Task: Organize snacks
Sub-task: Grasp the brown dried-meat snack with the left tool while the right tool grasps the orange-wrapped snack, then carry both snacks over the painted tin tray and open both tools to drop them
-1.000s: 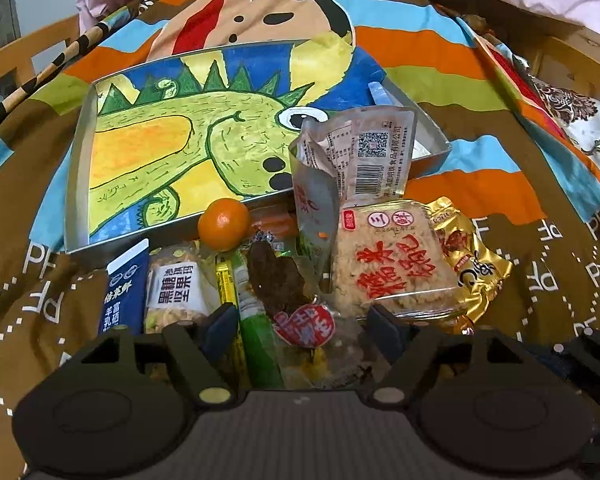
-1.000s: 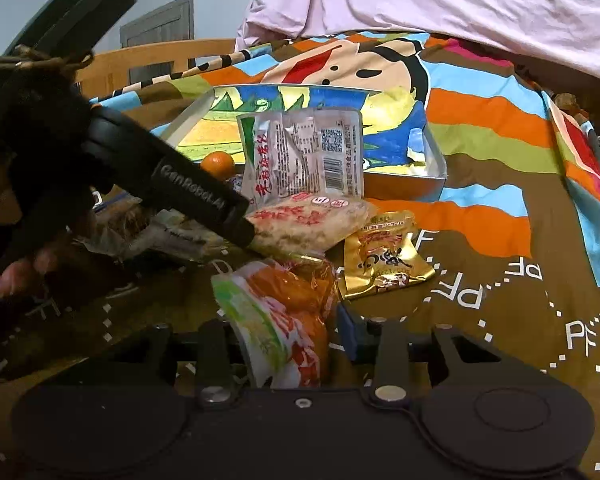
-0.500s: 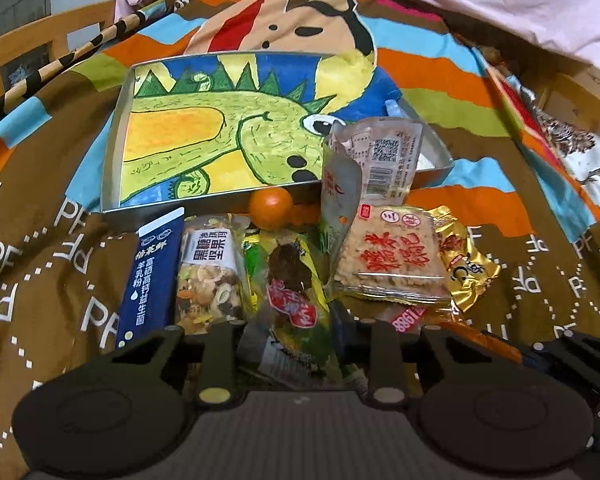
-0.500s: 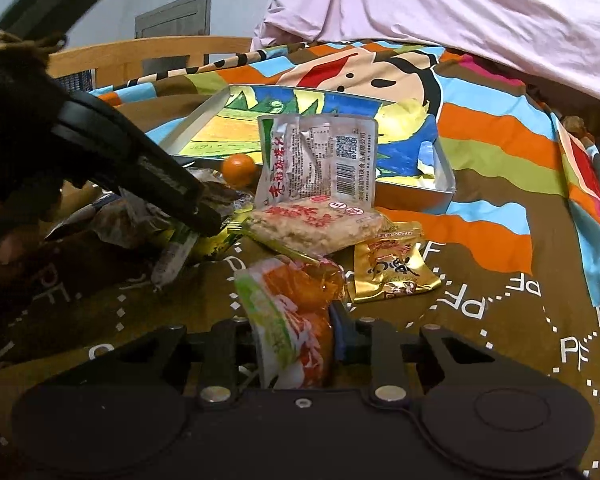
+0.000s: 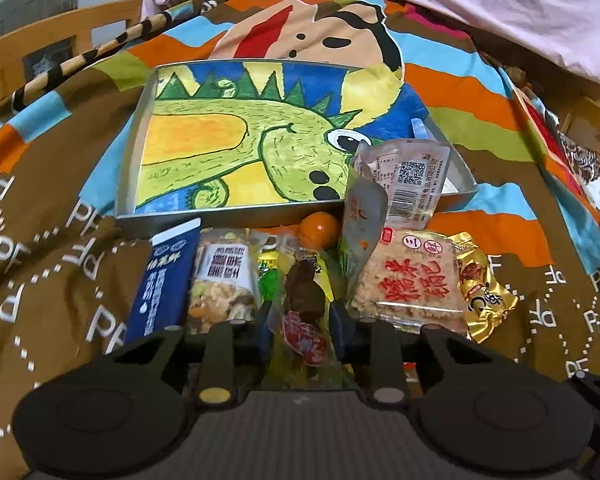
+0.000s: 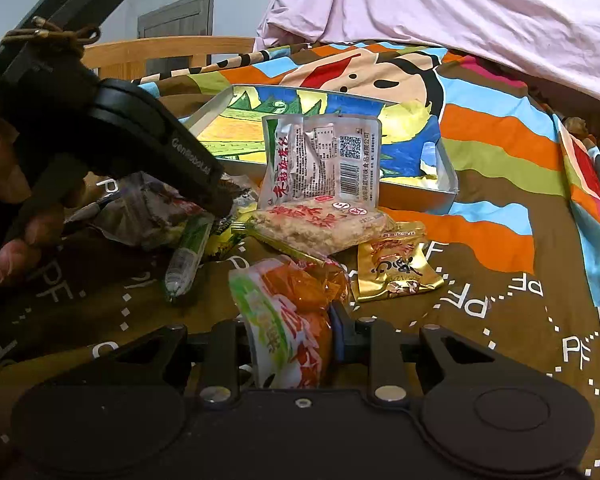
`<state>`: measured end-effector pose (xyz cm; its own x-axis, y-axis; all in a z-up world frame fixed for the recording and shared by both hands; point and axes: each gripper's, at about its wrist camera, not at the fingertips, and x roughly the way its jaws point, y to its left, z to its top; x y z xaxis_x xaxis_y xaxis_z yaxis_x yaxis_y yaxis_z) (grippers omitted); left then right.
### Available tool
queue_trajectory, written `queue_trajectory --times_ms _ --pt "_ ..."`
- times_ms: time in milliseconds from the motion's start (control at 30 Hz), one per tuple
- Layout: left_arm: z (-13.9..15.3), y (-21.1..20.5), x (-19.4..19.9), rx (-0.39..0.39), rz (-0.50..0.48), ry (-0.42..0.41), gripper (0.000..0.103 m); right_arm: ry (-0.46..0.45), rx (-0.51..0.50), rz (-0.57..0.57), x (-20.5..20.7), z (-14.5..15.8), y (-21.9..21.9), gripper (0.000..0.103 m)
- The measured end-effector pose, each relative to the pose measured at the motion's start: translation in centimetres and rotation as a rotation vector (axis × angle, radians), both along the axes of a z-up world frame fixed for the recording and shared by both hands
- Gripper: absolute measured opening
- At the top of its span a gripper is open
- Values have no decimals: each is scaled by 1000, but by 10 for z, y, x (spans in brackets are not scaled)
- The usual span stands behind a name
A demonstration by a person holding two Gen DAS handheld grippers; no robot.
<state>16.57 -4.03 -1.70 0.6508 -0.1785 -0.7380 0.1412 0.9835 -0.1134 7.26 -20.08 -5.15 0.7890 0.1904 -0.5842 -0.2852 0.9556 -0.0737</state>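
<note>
The left gripper sits at the lower centre of its frame, and its jaws are closed on a clear packet with a dark brown snack and a red label. The right gripper, also low in the centre of its frame, is clamped on an orange and green packet.

I judge that the step in hand is to carry each held packet up to the metal tray, which lies in the upper middle of the left view, with a green dinosaur drawing inside. To do it well, it seems best to lift each packet straight up first, because other snacks press close on both sides and thin film could drag them. Then put it down flat in a free corner of the tray.

Around the left gripper, a dark blue carton with white Chinese characters stands to the left. Beside it is a nut mix bag, whose label I cannot read surely. To the right lies a rice cracker pack with big red characters, then a gold packet. Above, a silver pouch with a QR code and barcode leans on the tray edge, and a small orange fruit is beside it. In the right view the left tool shows the word "GenRobot.AI", partly blurred.
</note>
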Motion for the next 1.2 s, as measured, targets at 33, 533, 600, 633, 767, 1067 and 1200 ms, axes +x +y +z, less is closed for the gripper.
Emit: queue_trajectory --times_ms 33,533,600,633,767,1067,1200 --pt "0 2 -3 -9 3 2 30 -1 0 1 0 0 0 29" --pt "11 14 -74 -23 -63 -56 15 -65 -71 59 -21 6 14 28" --pt "11 19 -80 -44 -59 -54 14 -79 -81 71 -25 8 16 28" --pt "11 21 -83 -54 -57 -54 14 -87 -84 77 -27 9 17 28" --pt "14 28 -91 -80 -51 -67 13 -134 -116 111 -36 11 24 28" --pt "28 32 -102 -117 -59 -124 13 -240 -133 136 -47 31 28 28" --pt "44 38 -91 -139 -45 -171 13 -256 -121 131 -37 46 28 28"
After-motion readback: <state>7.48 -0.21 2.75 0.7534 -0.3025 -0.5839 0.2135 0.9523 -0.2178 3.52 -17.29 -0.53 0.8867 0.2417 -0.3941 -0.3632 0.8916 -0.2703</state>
